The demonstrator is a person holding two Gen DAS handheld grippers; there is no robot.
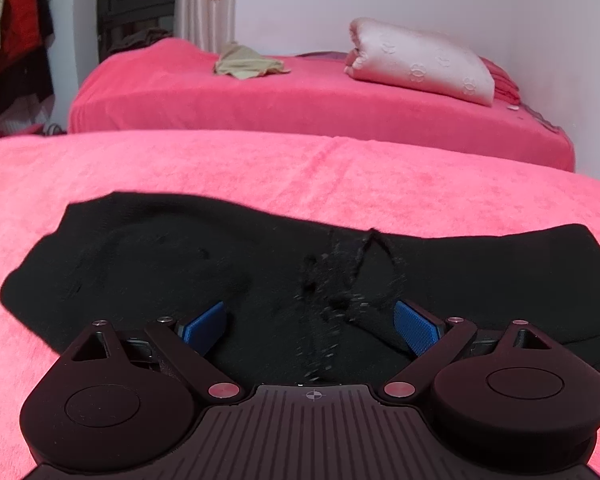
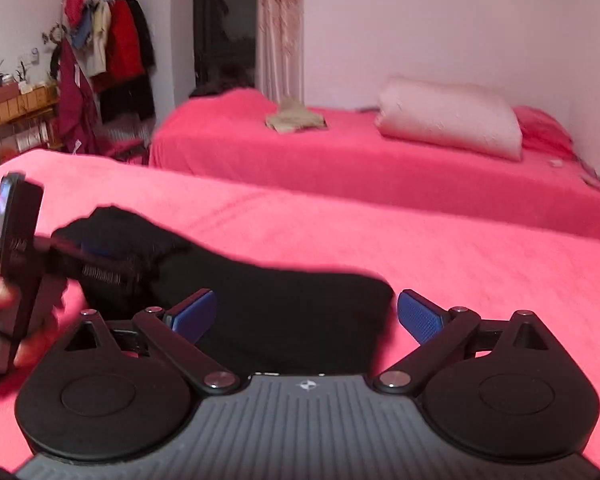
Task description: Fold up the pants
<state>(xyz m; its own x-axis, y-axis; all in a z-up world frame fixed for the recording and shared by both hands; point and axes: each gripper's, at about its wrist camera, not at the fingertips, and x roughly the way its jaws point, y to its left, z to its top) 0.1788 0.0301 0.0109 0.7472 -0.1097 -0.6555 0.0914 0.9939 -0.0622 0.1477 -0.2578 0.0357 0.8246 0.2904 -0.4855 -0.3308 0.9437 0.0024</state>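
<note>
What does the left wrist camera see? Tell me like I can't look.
Black pants lie spread on a pink bed cover, with the left tool open just above them. Behind is another pink bed holding a rolled pale quilt.

We find no readable words, brands or numbers; only a small crosshair mark shows on each gripper body, and faint round emblems, too blurred to read, on the far folded quilt point(image 1: 420, 60)
</note>
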